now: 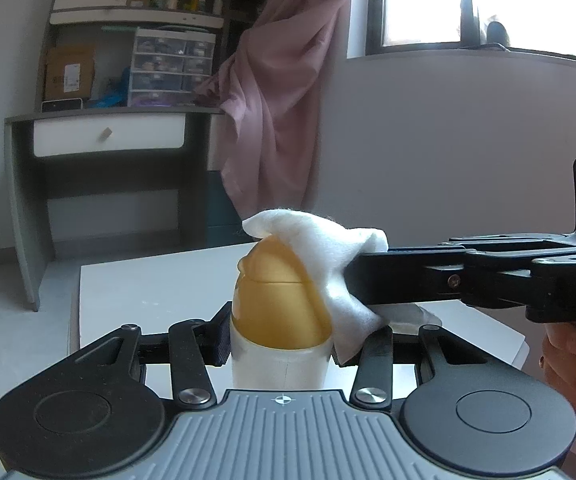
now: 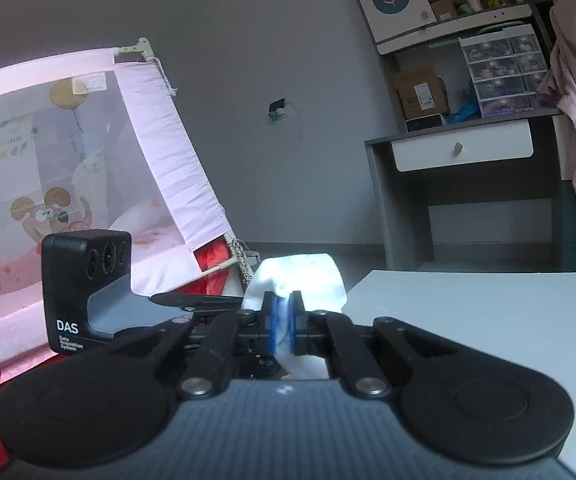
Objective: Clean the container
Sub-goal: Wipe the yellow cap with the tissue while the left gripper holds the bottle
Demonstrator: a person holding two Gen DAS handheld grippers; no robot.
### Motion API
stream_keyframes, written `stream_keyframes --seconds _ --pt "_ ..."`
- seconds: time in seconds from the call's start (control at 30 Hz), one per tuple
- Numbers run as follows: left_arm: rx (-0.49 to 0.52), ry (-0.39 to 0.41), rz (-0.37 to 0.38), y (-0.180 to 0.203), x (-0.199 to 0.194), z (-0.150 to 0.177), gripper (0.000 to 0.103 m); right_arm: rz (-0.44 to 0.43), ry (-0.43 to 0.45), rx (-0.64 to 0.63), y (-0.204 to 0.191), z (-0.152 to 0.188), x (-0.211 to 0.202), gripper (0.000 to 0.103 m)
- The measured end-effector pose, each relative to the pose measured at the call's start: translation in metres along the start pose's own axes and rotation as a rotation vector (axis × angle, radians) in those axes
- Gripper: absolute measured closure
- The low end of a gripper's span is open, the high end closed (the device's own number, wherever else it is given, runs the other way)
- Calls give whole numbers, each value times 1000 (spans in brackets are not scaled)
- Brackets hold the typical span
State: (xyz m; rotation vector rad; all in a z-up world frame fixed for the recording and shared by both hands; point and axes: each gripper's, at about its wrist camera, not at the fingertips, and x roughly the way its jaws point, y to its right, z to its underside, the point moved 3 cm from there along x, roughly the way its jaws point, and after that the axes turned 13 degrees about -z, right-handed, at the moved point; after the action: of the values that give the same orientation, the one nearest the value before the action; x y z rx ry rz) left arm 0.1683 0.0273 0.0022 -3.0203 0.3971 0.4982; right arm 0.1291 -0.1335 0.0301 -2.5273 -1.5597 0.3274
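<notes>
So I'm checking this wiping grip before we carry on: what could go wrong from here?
1. The right tongs pinch only a fold of the white cloth; a firm wipe might pull it free.
2. The left tongs hold the bottle low on its white body, so sideways pushes on the yellow cap could tilt it.
3. The loose cloth edge hangs near the left tongs and might snag.

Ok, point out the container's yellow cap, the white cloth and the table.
yellow cap (image 1: 278,304), left wrist view, front of dome.
white cloth (image 1: 319,240), left wrist view, fold over cap.
table (image 2: 487,320), right wrist view, bare top.
</notes>
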Motion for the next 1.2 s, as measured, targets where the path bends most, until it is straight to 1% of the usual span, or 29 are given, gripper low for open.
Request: stream_keyframes --seconds 0.1,0.27,0.37,0.47,0.63,0.8,0.9,1.2 --pt "3 0 1 1 0 0 58 18 2 5 2 1 -1 98" --pt "12 0 2 3 -1 1 58 94 11 42 17 2 -1 98" --pt "12 -1 3 3 -2 1 58 116 38 48 20 0 -2 98" --pt "14 0 2 3 -2 1 58 118 65 52 18 -2 -2 98" --pt "20 2 2 4 -2 1 58 87 37 27 12 0 6 97" --pt "23 -5 -3 5 -2 2 58 46 27 44 7 4 1 96" --pt "26 -9 -7 7 -1 2 58 4 15 53 3 5 -1 96" --pt "26 -10 -5 8 -3 1 58 -12 47 57 -3 -2 -12 96"
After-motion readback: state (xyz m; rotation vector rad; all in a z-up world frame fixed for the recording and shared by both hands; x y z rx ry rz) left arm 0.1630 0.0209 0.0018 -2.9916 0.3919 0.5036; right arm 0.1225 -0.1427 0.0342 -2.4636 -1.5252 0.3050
